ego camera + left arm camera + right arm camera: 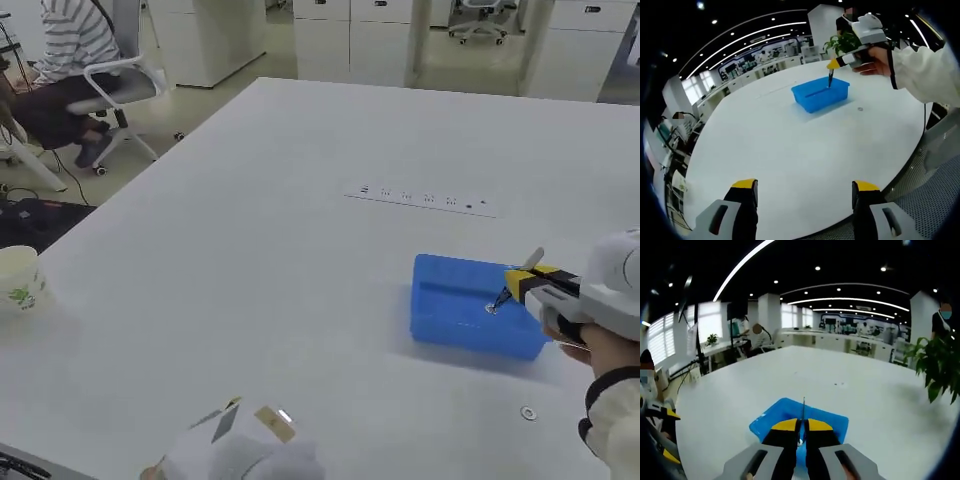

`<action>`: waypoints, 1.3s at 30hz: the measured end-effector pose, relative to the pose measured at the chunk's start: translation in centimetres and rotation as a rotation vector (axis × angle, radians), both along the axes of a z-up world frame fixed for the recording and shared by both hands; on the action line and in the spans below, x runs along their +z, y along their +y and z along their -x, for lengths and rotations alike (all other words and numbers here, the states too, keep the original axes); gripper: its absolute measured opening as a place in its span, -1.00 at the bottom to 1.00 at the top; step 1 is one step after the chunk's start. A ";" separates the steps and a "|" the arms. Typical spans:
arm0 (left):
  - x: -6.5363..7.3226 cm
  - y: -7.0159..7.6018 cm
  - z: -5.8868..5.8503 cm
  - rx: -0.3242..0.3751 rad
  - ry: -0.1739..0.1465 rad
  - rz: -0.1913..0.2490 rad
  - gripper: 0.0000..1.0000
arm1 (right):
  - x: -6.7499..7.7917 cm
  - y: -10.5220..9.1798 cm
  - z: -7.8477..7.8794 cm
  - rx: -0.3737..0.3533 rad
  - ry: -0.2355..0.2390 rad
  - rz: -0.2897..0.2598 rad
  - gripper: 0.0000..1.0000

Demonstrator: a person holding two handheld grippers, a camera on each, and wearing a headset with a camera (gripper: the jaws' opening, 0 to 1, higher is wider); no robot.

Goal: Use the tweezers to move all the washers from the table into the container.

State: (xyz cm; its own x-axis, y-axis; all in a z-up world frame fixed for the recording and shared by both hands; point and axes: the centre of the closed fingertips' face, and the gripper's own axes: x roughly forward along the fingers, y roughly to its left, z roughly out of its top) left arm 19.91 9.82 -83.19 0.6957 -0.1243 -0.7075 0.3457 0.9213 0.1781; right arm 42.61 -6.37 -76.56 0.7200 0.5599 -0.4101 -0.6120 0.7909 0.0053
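table (250,260), white and broad, bearing a blue container (470,330) toward its right side. right gripper (518,284) poised over the container, jaws pressed together on the tweezers (499,299), whose tips point down within the container's walls. left gripper (805,184) low near the table edge, jaws spread wide, holding nothing. one washer (528,412) lies on the table near the container, on the person's side. step judged in hand: delivery of a washer into the container; the next move calls for easing the squeeze so the tips part, then reaching for the washer on the table. whether the tips carry a washer is too small to tell, and the near wall hides part of the container floor
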 end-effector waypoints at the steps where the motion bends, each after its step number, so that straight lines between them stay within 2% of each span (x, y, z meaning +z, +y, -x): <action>1: 0.0 0.0 0.0 0.001 -0.003 0.000 0.56 | -0.3 0.0 0.1 0.002 0.006 0.008 -0.98; 6: 0.2 0.2 -0.2 0.012 -0.014 0.001 0.55 | -1.5 0.1 0.2 0.014 0.021 0.043 -0.98; 11: 0.2 0.3 -0.2 0.017 -0.010 0.001 0.55 | -2.7 -0.2 0.4 0.018 0.034 0.070 -0.98; 14: 0.1 0.2 -0.1 0.009 -0.007 -0.003 0.55 | -3.0 -0.4 0.6 0.009 0.049 0.060 -0.98; 17: 0.0 0.2 -0.1 0.009 -0.004 -0.004 0.55 | -3.5 -0.5 0.7 0.011 0.044 0.081 -0.98; 21: 0.0 0.2 -0.1 0.012 -0.004 -0.003 0.55 | -3.7 -0.4 0.8 0.015 0.049 0.078 -0.98; 27: 0.0 0.2 -0.1 0.010 -0.002 -0.006 0.54 | -3.5 0.0 0.4 0.027 0.017 0.084 -0.98; 31: -0.1 0.3 -0.1 0.012 0.000 -0.006 0.54 | -4.0 0.0 0.0 0.022 0.029 0.089 -0.97; 39: -0.1 0.3 0.0 0.010 0.001 -0.008 0.54 | -4.0 0.2 -0.2 0.019 0.026 0.067 -0.97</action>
